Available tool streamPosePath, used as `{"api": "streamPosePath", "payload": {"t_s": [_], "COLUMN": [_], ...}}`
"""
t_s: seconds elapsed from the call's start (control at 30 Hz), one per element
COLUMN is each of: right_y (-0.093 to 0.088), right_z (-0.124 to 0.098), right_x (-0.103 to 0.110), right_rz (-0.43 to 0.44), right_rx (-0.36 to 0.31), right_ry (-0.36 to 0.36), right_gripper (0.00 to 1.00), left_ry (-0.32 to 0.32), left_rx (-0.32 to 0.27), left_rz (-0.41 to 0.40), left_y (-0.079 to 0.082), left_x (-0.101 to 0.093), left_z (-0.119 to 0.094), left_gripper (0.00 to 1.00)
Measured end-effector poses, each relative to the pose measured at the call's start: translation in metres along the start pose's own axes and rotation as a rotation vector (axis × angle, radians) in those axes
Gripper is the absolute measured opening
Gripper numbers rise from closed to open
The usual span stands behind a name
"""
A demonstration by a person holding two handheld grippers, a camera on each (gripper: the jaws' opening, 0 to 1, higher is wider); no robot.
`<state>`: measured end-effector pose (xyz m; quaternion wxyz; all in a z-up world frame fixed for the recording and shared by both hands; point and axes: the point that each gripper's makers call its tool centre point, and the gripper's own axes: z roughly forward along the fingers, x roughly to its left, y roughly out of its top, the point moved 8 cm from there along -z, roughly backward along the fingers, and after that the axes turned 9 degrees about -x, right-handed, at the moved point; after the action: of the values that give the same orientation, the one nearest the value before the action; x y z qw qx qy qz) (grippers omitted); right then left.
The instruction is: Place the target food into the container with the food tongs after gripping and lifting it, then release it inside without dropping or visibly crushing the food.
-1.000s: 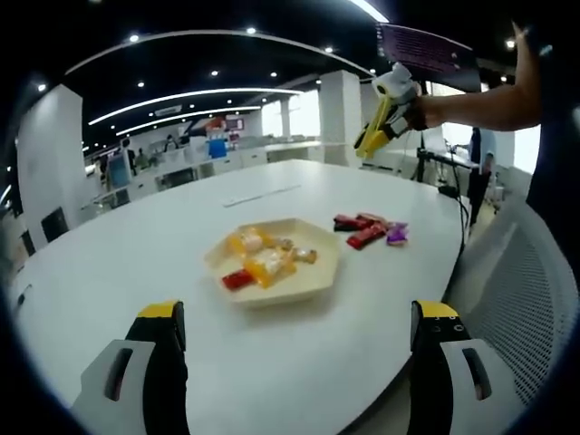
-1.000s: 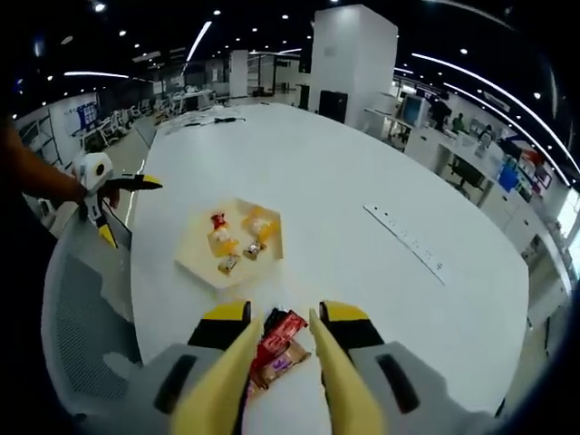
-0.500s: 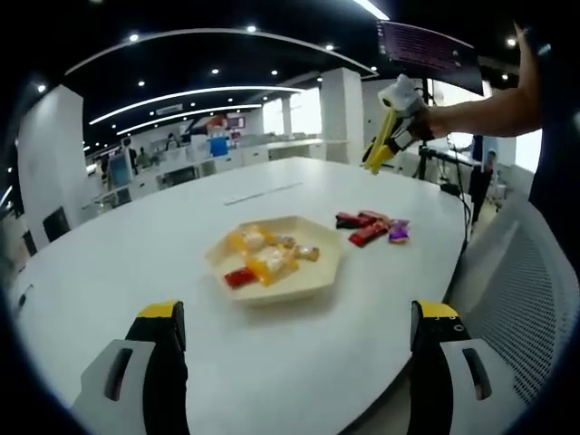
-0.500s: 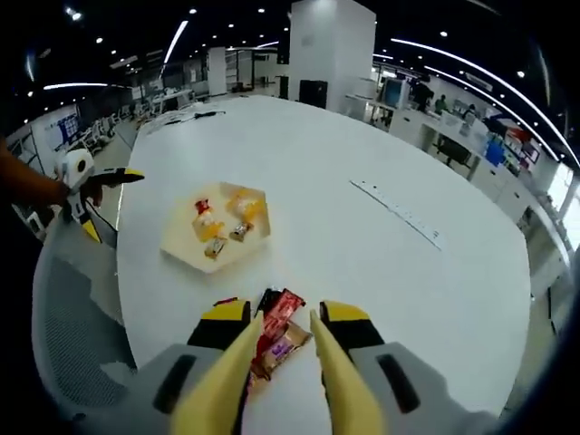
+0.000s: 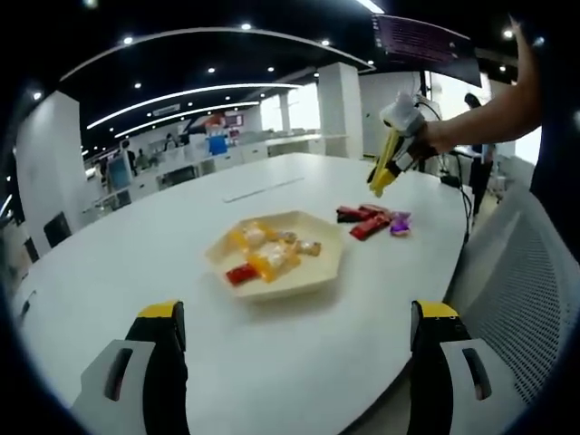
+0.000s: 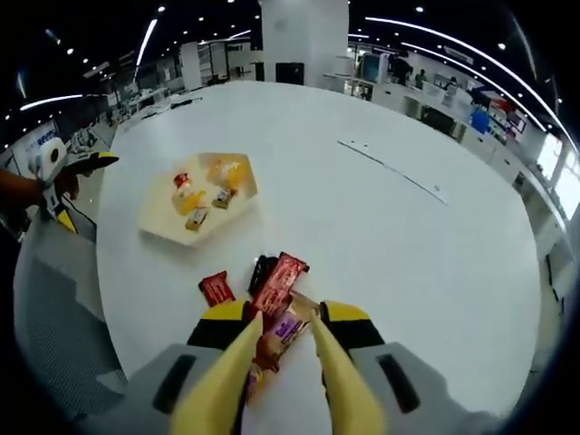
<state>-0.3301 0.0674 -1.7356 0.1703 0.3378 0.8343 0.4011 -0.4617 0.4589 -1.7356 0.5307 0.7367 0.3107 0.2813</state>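
A cream hexagonal tray [image 5: 292, 288] [image 6: 156, 220] on the white table holds several yellow and red wrapped snacks [image 5: 261, 258] [image 6: 196, 200]. Beside it lies a small heap of packets: a long red one [image 6: 277, 282] [image 5: 367, 227], a small red one [image 6: 216, 288], and a purple one [image 6: 289, 332] [image 5: 398, 219]. My right gripper [image 6: 285, 317] [image 5: 400, 116] is shut on yellow food tongs [image 6: 237, 364] [image 5: 384, 169], whose tips hang low over the heap and straddle the purple packet. My left gripper [image 5: 299, 328] [image 6: 65, 169] stands wide open near the table edge, holding nothing.
A grey mesh chair [image 5: 530, 290] [image 6: 54, 337] stands at the table's near edge. A thin white strip [image 6: 391, 169] [image 5: 262, 189] lies farther across the table. Open-plan office desks and pillars fill the background.
My right gripper with the tongs has come down and closer to the packet heap; the tong tips now reach the purple packet. The left gripper has stayed open and still.
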Motion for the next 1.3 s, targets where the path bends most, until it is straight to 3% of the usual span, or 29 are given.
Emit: {"api": "streamPosePath", "payload": {"t_s": [0.23, 0.57, 0.77, 0.83, 0.87, 0.93, 1.3], "right_y": [-0.010, -0.024, -0.025, -0.022, -0.024, -0.023, -0.027], "right_z": [0.007, 0.017, 0.015, 0.015, 0.012, 0.012, 0.017], "right_x": [0.000, 0.001, -0.005, -0.005, -0.007, -0.008, -0.021], "right_rz": [0.031, 0.168, 0.090, -0.003, -0.046, -0.117, 0.015], "right_rx": [0.034, 0.059, 0.095, 0.085, 0.133, 0.155, 0.141], "right_ry": [-0.043, -0.061, -0.029, 0.049, 0.051, 0.069, 0.035], "right_gripper": [0.30, 0.30, 0.30, 0.29, 0.29, 0.29, 0.30], "left_ry": [-0.009, -0.010, -0.009, -0.008, -0.006, -0.008, -0.003], "left_rx": [0.008, 0.017, 0.017, 0.018, 0.017, 0.020, 0.021], "left_rz": [0.005, 0.008, 0.007, 0.004, 0.003, 0.000, -0.004], "left_y": [-0.002, -0.002, -0.002, -0.003, -0.003, -0.003, -0.002], "left_x": [-0.001, -0.001, -0.001, -0.001, 0.000, 0.000, 0.000], "left_z": [0.001, 0.001, 0.001, 0.001, 0.001, 0.001, 0.001], "left_gripper": [0.99, 0.99, 0.99, 0.99, 0.99, 0.99, 0.99]}}
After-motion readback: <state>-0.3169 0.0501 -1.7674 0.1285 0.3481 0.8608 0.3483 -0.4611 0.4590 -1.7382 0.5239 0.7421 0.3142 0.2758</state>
